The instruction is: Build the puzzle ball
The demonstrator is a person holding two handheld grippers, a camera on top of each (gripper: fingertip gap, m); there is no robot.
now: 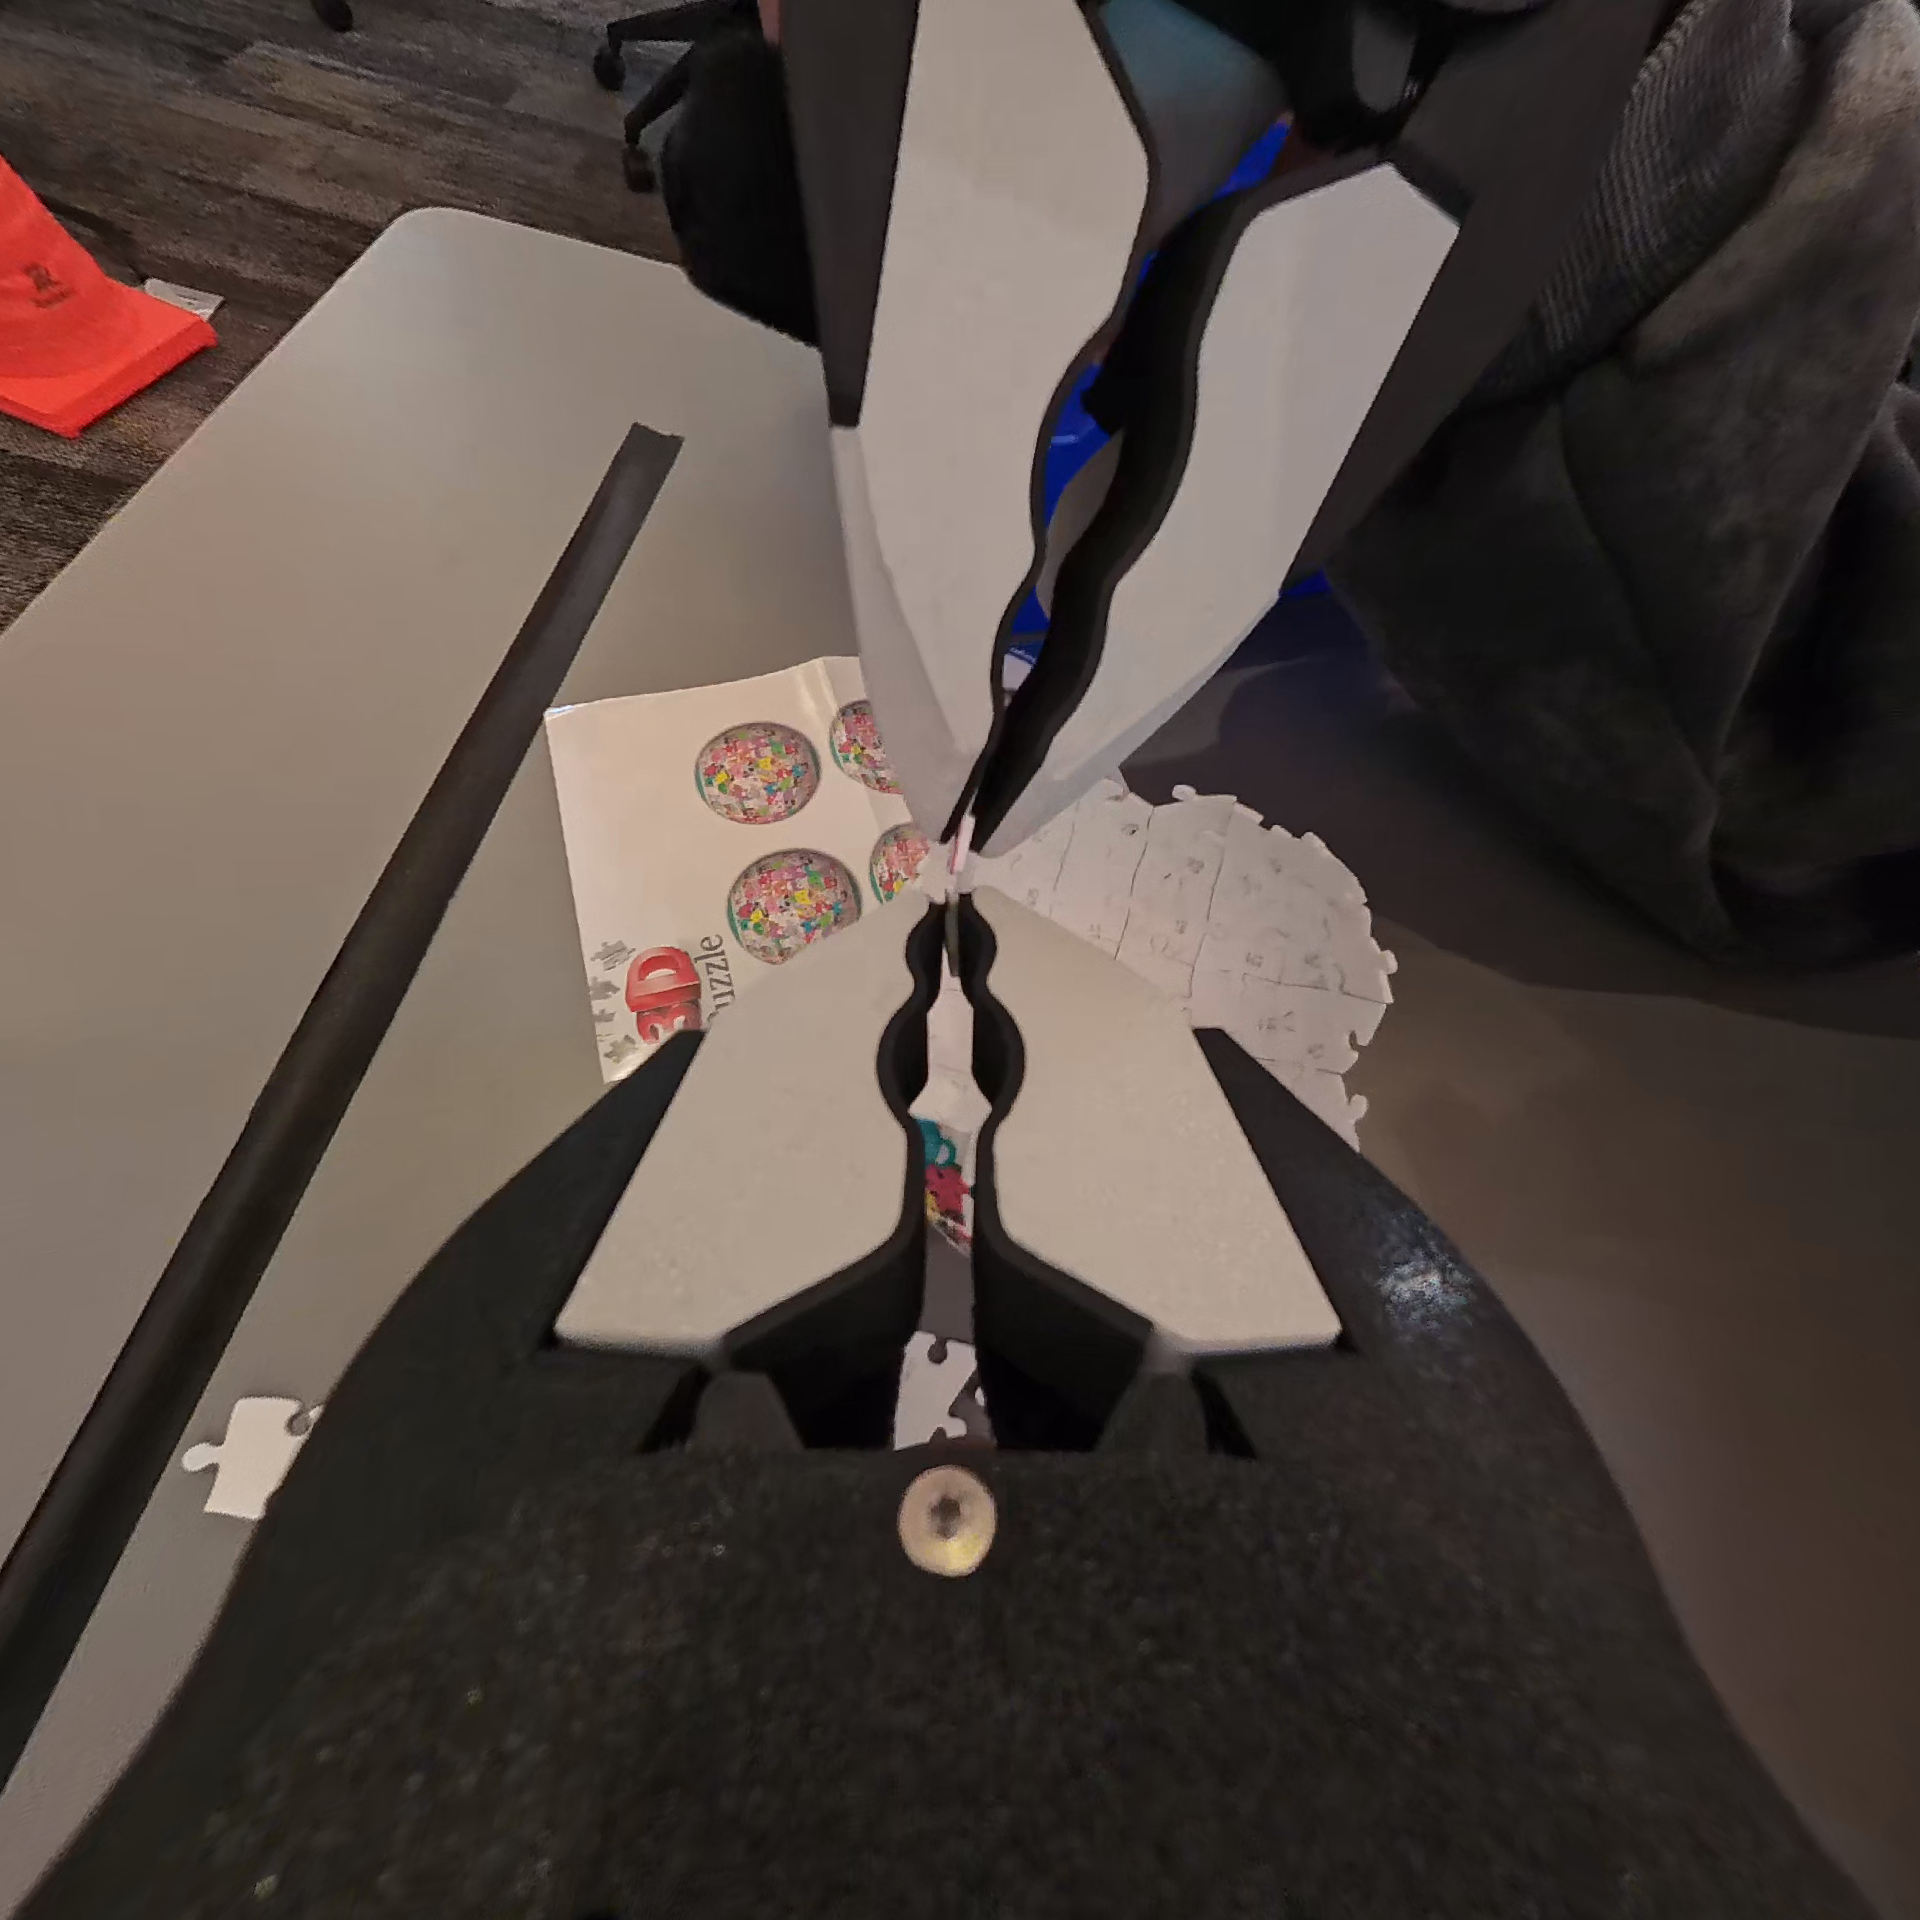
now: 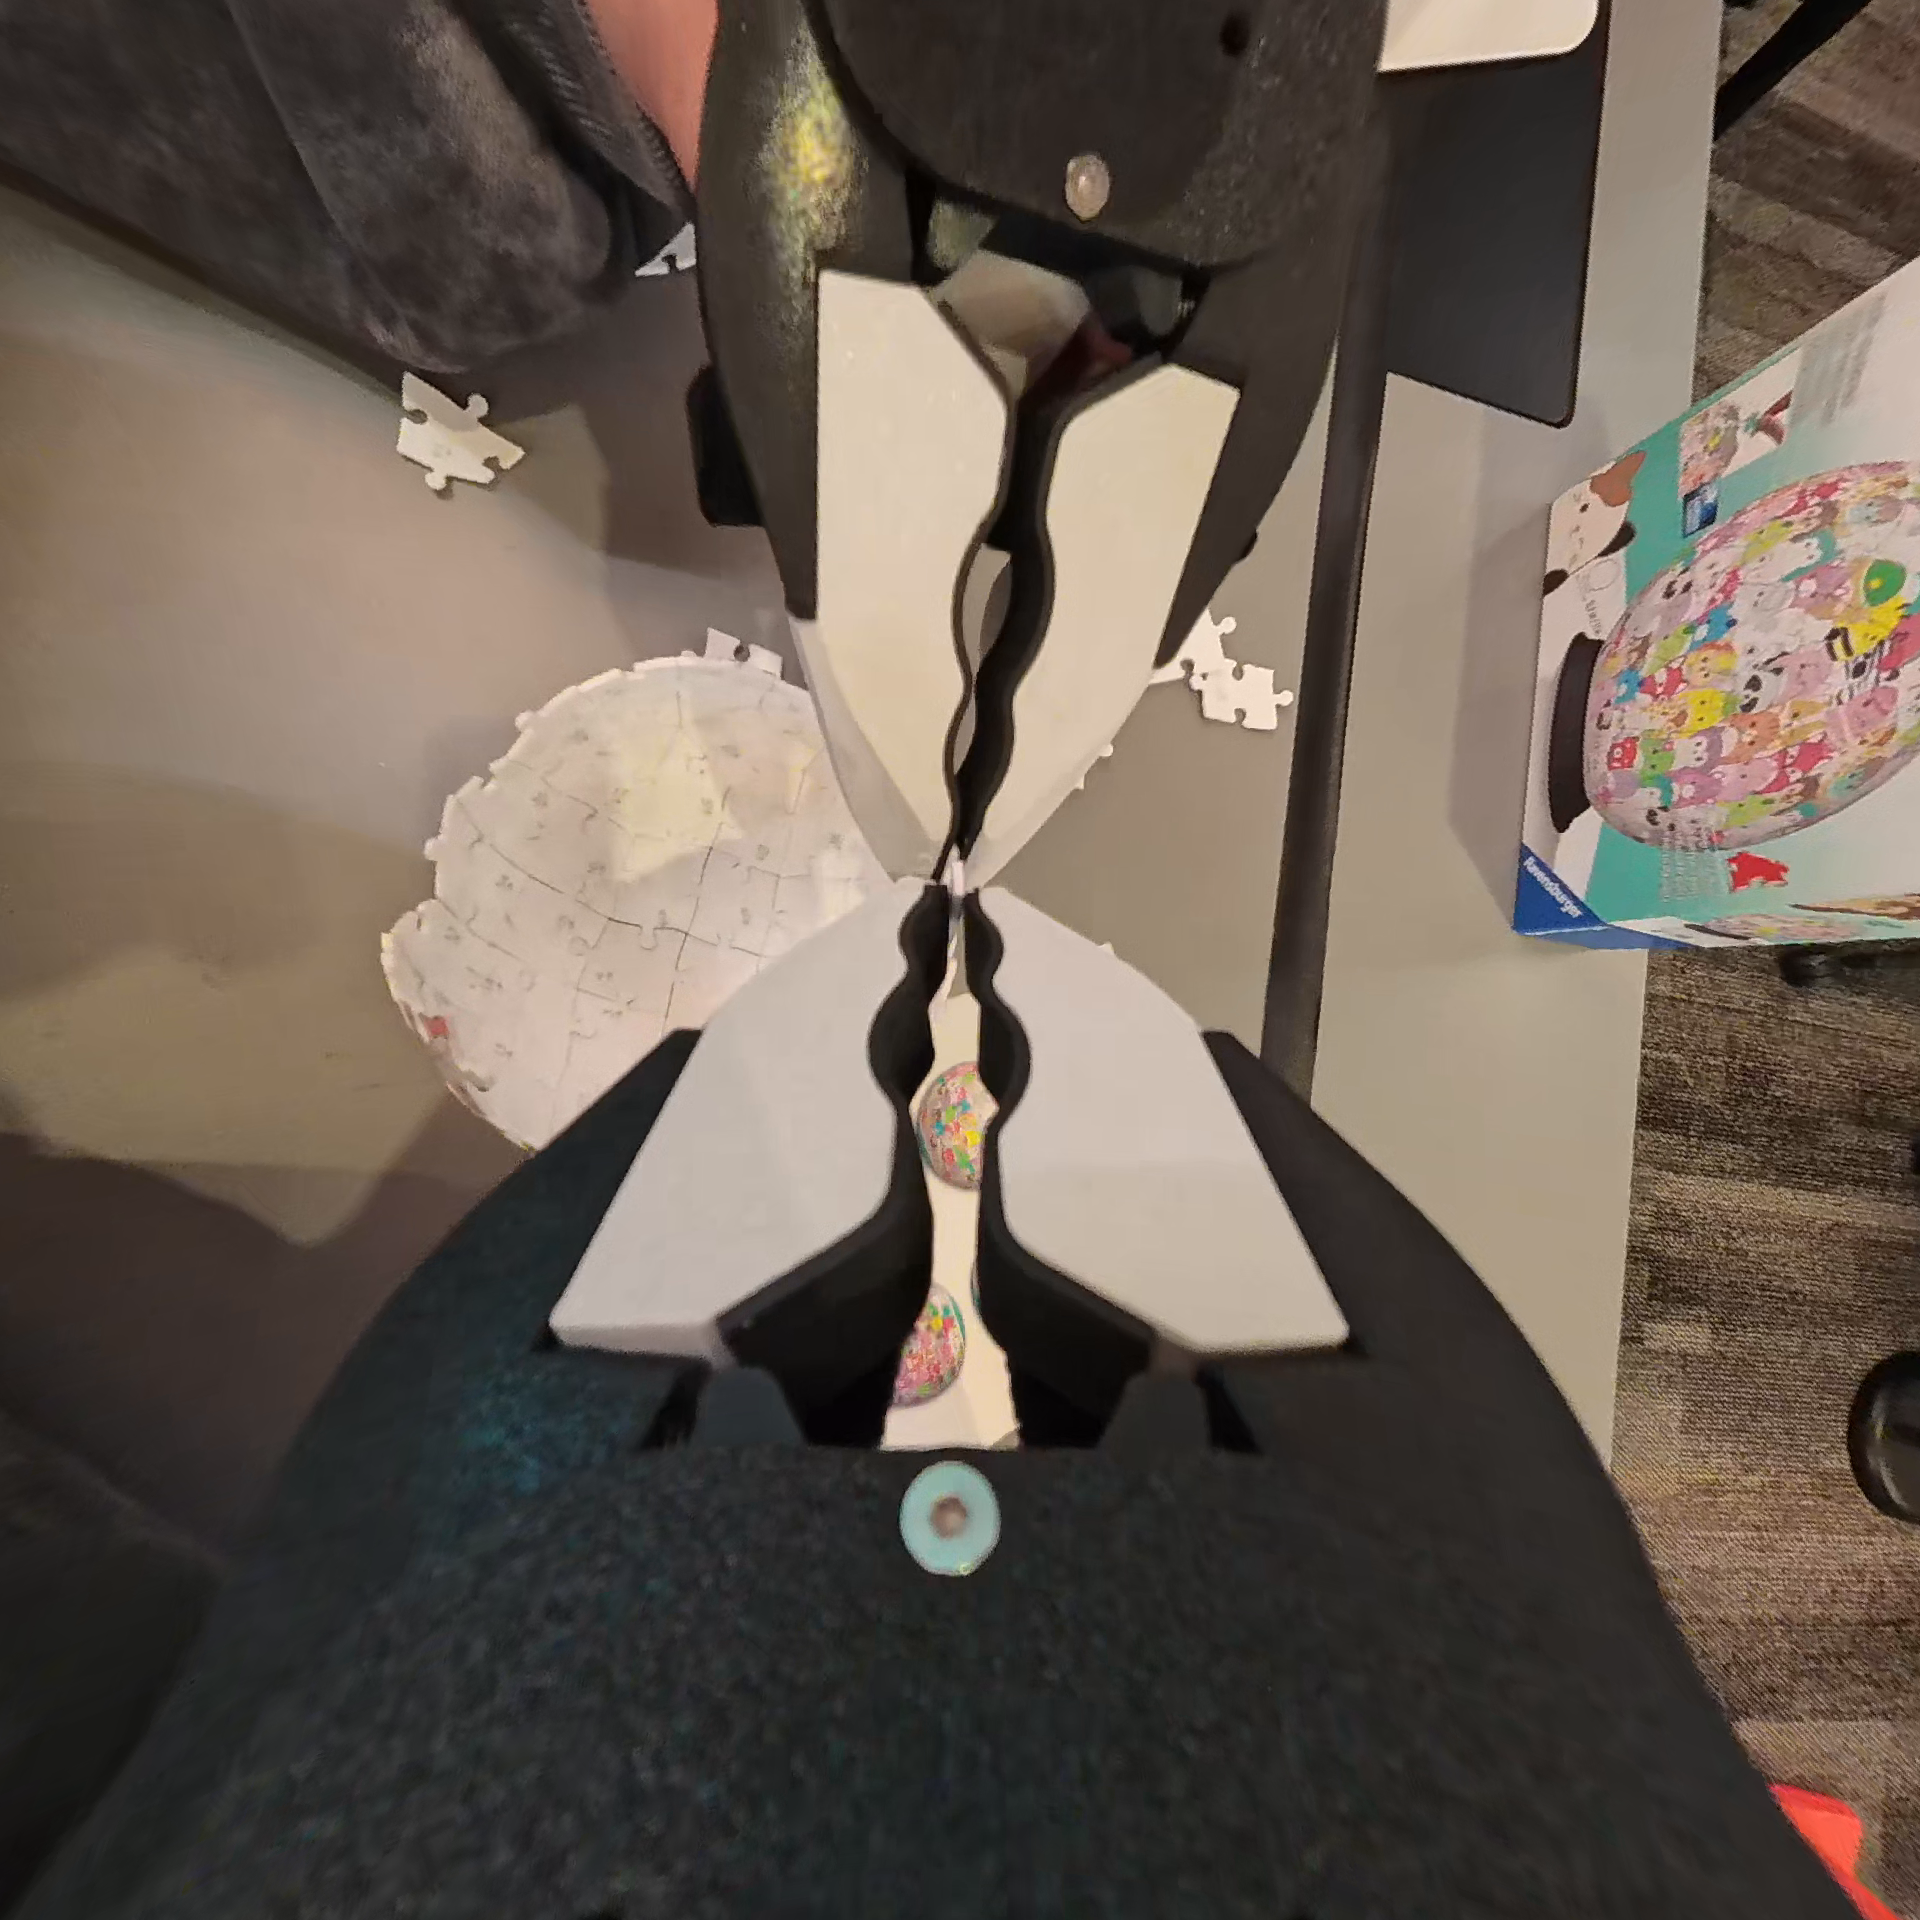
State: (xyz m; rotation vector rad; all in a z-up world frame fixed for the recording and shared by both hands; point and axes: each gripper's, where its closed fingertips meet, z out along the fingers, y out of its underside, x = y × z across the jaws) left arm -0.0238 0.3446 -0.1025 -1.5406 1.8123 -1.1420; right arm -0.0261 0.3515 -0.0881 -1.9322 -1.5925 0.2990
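Our left gripper (image 1: 951, 914) has its fingers drawn almost together, pinching a small white puzzle piece (image 1: 948, 868) at the very tips. Our right gripper (image 2: 954, 920) meets it tip to tip from the opposite side, its fingers just as nearly closed. At that meeting point we see a sliver of white with a pink edge, and we cannot tell whether the right tips grip the same piece, a second one, or nothing.

Just beyond and below the tips lies the half-built puzzle ball (image 2: 613, 894), a white bowl-shaped shell resting hollow side up on the grey table (image 1: 312, 644). Its rim is ragged with tabs and notches all round, and the nearest part is hidden behind the gripper fingers. On the other side of the tips an instruction sheet (image 1: 707, 831) lies flat, one edge running under the shell.

Farther out, loose white pieces (image 2: 452, 431) lie scattered, apart from the shell, one close to a grey sleeve (image 2: 343, 166). A dark groove (image 1: 395, 935) crosses the table lengthwise; past it, in the right wrist view, the puzzle box (image 2: 1745, 707) overhangs the table's edge. An open stretch of tabletop runs between shell and sleeve.
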